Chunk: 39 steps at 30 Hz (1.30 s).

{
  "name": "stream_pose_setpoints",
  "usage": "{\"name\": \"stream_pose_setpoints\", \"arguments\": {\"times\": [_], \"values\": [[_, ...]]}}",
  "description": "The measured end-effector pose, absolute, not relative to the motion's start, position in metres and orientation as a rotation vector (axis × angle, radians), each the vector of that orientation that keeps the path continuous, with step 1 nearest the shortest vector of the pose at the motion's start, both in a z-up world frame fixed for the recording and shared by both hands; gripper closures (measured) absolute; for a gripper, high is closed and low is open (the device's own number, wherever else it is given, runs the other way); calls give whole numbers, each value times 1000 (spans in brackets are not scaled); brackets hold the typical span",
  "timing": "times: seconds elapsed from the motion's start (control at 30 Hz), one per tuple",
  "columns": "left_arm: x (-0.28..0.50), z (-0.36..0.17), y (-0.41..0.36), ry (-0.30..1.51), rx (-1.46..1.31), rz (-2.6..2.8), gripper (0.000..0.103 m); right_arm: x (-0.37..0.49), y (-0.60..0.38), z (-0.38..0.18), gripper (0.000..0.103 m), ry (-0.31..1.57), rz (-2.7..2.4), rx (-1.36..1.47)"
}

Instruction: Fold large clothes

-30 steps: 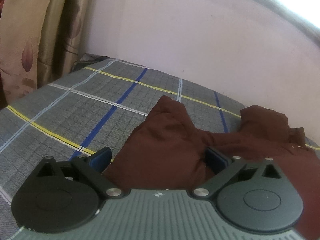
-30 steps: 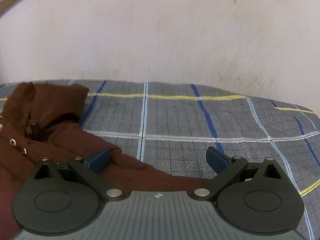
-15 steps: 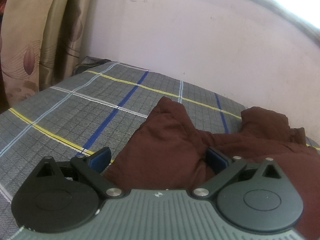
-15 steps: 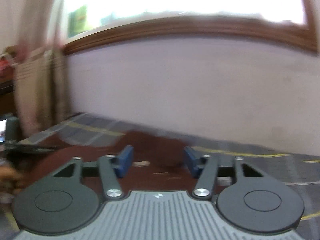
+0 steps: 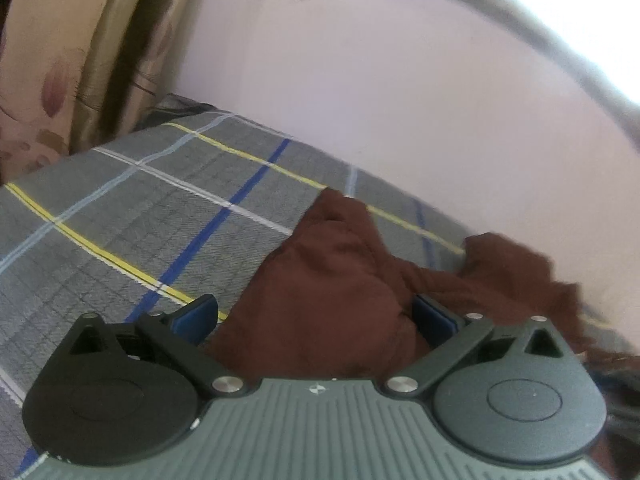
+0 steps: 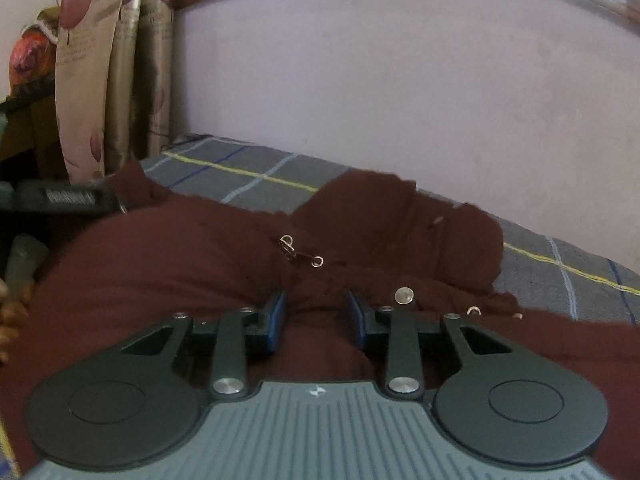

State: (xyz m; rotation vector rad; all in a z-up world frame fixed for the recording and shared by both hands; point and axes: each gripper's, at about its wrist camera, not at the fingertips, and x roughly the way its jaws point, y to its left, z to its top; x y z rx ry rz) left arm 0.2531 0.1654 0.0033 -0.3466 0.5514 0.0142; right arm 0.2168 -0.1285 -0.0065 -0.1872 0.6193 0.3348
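A pale lilac wall (image 6: 400,92) runs behind a bed (image 5: 132,216) spread with a grey cover crossed by blue, yellow and white lines, and patterned curtains (image 6: 100,80) hang at the bed's left end under a bright window. A large brown garment (image 6: 200,256) lies rumpled across the bed, its length running roughly along the wall.

The right hand-held gripper (image 6: 316,316) sits low over the garment's middle, near a row of metal snaps (image 6: 403,294) and a small clasp (image 6: 298,252). Its jaws have just been closing and now stand fairly narrow, with a ridge of brown cloth bunched between them; I cannot tell whether the pads truly pinch it.

The left hand-held gripper (image 5: 316,320) stands wide open at the garment's left end, a puffy fold lying between its fingers without being squeezed.

The right one looks nearer to a grip, I'd judge. Nothing blocks either; bare bed lies leftward for the fold.
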Motion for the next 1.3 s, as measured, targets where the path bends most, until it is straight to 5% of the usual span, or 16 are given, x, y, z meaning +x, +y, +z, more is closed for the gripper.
{"name": "stream_pose_setpoints", "arguments": {"times": [0.37,1.3], "values": [[173,52,214,534,-351,-170,0,221,-137,-15,71,608,351,-134],[142,27,190,657,-191,-117,0,213,-139,-13,71,569,336,-139]]}}
